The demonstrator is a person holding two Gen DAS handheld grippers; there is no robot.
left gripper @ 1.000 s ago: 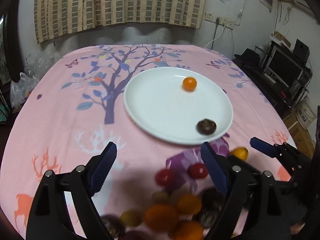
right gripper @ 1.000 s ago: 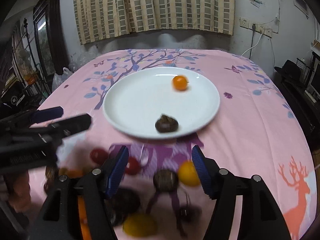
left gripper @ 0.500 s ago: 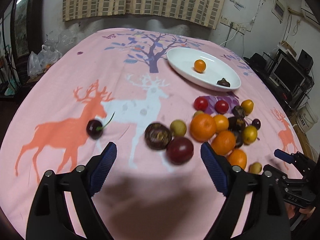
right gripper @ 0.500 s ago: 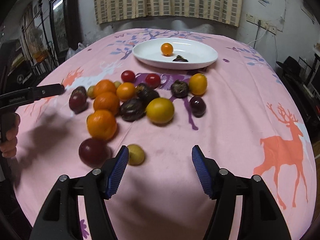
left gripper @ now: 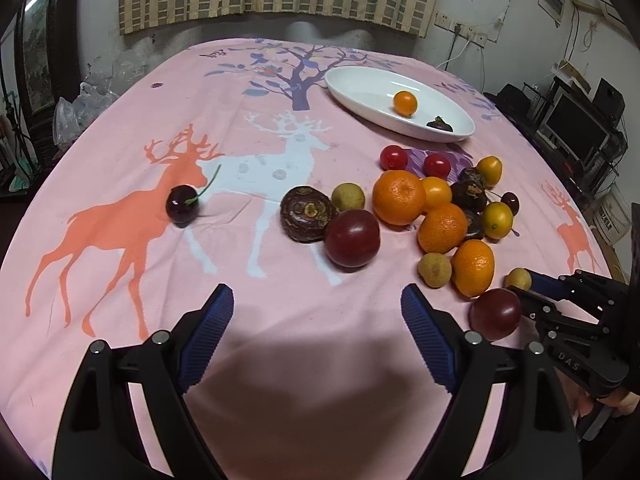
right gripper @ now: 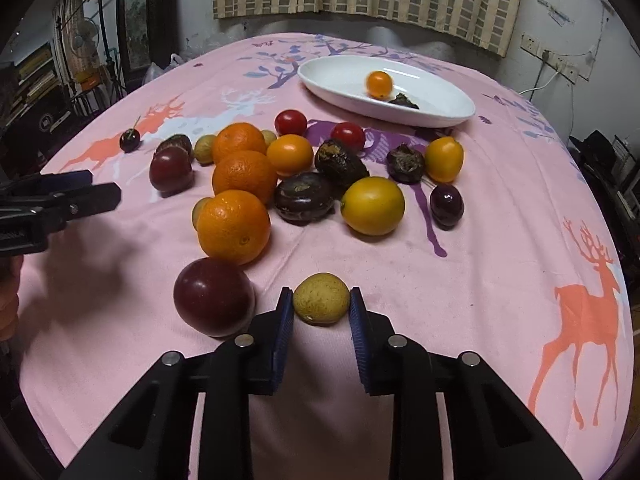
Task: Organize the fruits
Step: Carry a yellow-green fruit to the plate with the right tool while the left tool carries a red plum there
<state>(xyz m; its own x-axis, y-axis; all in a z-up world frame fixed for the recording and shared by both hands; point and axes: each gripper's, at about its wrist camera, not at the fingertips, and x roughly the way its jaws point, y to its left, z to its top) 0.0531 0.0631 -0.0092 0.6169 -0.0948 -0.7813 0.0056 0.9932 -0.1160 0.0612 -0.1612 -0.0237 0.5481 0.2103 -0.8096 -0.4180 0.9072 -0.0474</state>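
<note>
Right gripper (right gripper: 321, 312) clenched on a small tan longan (right gripper: 321, 298) at the near edge of the fruit pile, both blue pads pressing its sides while it rests on the pink tablecloth (right gripper: 500, 264). The fruit looks light, with a thin, dry, brittle shell; a hold across its widest part, as here, probably suits it, and only gentle pressure seems called for, since it is round and may roll or squirt free. A dark plum (right gripper: 213, 296) lies just beside the left pad. Left gripper (left gripper: 318, 336) released, jaws wide and empty over bare cloth, short of the pile. Both grippers point steeply downward toward the table. The white plate (right gripper: 448, 114), well beyond the pile, holds one small orange fruit (right gripper: 379, 84) and a dark one.
</note>
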